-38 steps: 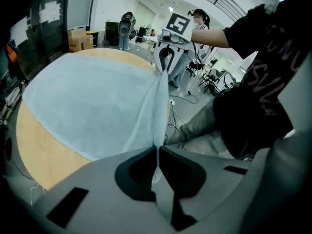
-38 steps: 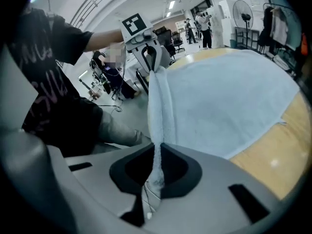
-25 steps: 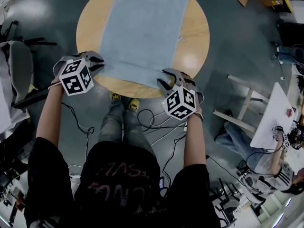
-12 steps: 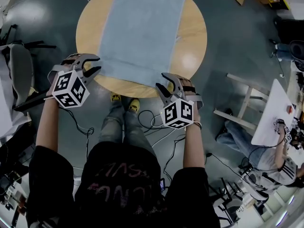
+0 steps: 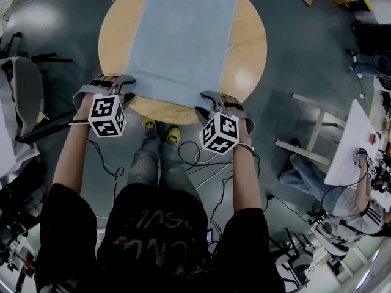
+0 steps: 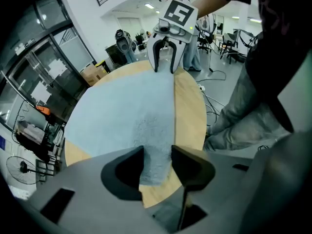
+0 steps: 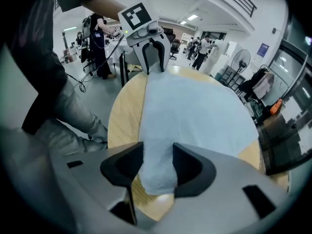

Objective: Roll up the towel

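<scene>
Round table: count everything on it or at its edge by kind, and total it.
Light blue terry towel: 1
Round wooden table: 1
Grey two-jaw grippers, the left gripper and the right gripper, whose jaws have just been opening with a towel corner between each pair: 2
Total: 4

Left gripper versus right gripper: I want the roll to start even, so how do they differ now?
The left gripper straddles the towel's near left corner, the right gripper its near right corner. In the head view the left gripper sits slightly higher in the picture than the right gripper. Shared: both grippers' jaws have just been opening and stand apart, towel corner between them, not clamped.
</scene>
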`<state>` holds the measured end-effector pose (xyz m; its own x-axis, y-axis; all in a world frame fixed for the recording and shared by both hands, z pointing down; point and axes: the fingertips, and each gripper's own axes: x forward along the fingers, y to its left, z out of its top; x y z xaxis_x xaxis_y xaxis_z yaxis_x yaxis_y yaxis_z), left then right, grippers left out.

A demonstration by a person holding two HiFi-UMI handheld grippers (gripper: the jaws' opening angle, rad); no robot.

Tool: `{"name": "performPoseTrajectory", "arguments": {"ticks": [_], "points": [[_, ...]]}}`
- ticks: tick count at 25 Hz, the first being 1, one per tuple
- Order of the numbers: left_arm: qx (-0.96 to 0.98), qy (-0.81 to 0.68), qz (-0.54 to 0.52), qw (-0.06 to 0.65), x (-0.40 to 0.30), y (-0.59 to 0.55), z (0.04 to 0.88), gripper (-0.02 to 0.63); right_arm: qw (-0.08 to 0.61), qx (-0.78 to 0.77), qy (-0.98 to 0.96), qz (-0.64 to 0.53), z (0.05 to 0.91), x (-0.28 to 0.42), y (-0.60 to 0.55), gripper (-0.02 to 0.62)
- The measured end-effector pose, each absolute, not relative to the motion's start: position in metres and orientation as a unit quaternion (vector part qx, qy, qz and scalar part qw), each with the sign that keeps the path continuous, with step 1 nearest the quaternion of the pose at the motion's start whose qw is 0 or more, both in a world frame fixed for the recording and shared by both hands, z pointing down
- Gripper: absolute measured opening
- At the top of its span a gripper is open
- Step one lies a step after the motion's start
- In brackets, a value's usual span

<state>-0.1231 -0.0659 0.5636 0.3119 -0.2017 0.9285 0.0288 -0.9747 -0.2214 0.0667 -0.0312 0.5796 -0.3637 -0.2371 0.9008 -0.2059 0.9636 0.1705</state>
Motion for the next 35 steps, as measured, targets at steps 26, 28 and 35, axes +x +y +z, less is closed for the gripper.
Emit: {"name": "performPoseTrajectory", "arguments": {"ticks": [26, 28, 35], "points": [[-0.782, -0.112, -0.607, -0.081, -0.138, 0.043, 0.559, 0.026, 0.530, -0.017, -0.828, 0.181, 0.570, 0.059, 0.077, 0.041], [-0.789, -0.097, -0.599, -0.091, -0.137, 0.041, 0.557, 0.026, 0.529, -0.012, -0.829, 0.183, 0.568, 0.059, 0.076, 0.044], [-0.811, -0.030, -0.579, -0.080, -0.130, -0.007, 0.549, 0.032, 0.541, 0.045, -0.832, 0.112, 0.563, 0.068, 0.017, 0.066]]}}
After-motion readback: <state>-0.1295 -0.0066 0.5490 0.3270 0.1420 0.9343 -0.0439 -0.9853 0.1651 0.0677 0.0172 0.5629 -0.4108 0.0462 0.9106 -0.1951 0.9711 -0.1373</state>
